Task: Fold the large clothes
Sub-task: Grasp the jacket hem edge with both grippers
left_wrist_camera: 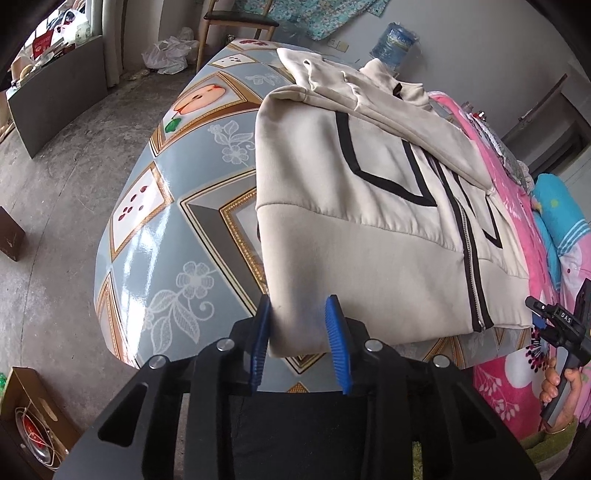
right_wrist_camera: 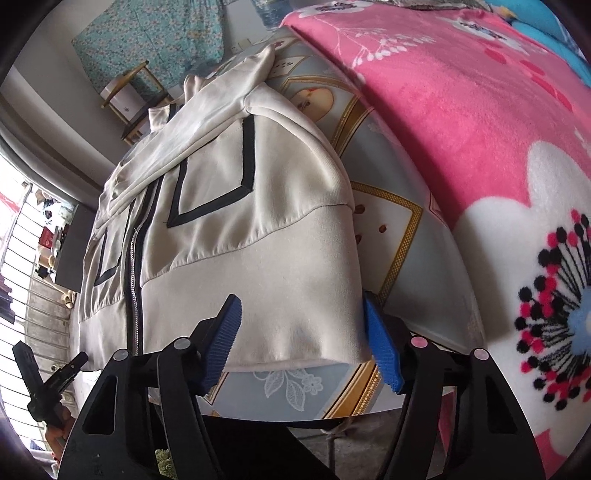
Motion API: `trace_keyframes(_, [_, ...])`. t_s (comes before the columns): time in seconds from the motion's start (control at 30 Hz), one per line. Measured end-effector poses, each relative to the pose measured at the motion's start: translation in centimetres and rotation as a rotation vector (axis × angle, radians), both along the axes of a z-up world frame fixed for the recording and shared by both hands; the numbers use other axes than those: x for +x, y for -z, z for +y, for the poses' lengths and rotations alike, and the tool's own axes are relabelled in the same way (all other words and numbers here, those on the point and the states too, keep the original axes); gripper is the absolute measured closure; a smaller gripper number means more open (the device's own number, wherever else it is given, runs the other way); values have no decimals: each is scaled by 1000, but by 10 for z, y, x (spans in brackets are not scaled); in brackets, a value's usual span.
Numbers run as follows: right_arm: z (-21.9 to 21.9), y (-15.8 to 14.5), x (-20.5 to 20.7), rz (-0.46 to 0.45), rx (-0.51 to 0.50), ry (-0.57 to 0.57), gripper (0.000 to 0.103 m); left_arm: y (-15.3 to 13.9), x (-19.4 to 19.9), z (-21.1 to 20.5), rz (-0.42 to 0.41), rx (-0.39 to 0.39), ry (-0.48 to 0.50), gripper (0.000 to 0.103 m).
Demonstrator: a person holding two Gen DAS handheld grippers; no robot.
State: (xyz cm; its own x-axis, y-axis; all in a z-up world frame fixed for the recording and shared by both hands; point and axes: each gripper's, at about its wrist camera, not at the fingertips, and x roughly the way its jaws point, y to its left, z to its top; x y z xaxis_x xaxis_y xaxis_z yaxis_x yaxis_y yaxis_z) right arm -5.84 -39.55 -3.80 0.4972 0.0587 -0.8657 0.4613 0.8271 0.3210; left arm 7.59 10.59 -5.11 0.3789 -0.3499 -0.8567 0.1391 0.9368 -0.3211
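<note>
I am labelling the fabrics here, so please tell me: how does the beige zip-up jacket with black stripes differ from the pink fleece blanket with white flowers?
The beige zip-up jacket is plain with black stripes; the pink fleece blanket carries big flowers. The jacket looks smooth, the blanket fluffy. The jacket has a zipper; the blanket shows none. Both lie on the patterned table.

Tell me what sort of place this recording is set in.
Most likely a lived-in home room: a cream jacket lies on a table with a patterned oilcloth, beside a pink floral blanket, with a wooden chair on a bare concrete floor.

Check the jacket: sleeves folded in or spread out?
Folded in. The jacket lies zipped, front up, both sleeves crossed over its chest; the body is not yet folded.
</note>
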Motion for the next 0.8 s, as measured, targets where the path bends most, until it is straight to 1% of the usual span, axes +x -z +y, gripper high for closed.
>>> trace_keyframes(0.03, [0,1,-2,1,-1,8,50,0,0,-1,1,7,1,73])
trace_keyframes(0.13, [0,1,-8,0,-14,19,65,-1,1,-4,8,32,2,74])
trace_keyframes(0.2, [2,-2,-11,-1,-41,11,79,-2,1,-7,5,70,6,77])
trace_keyframes(0.27, [3,-5,-14,-3,-58,0,89,-3,0,-11,-7,113,14,83])
trace_keyframes(0.3, [4,-6,-15,-8,-58,-8,93,-4,-1,-13,-17,130,21,84])
trace_keyframes(0.37, [4,-9,-18,-20,-59,-14,95,-8,-2,-17,-36,154,37,90])
trace_keyframes(0.4, [2,-11,-19,-29,-49,-14,96,-10,-3,-18,-44,159,45,91])
trace_keyframes(0.5, [-4,-18,-23,-76,2,5,97,-20,-4,-19,-76,149,56,96])
trace_keyframes(0.67, [-15,-39,-25,-167,58,26,97,-47,2,-14,-135,66,58,98])
trace_keyframes(0.73, [-16,-51,-18,-204,70,20,98,-59,9,-12,-151,24,57,98])
trace_keyframes(0.8, [-17,-65,-6,-242,59,-2,98,-72,20,-12,-171,-20,54,98])
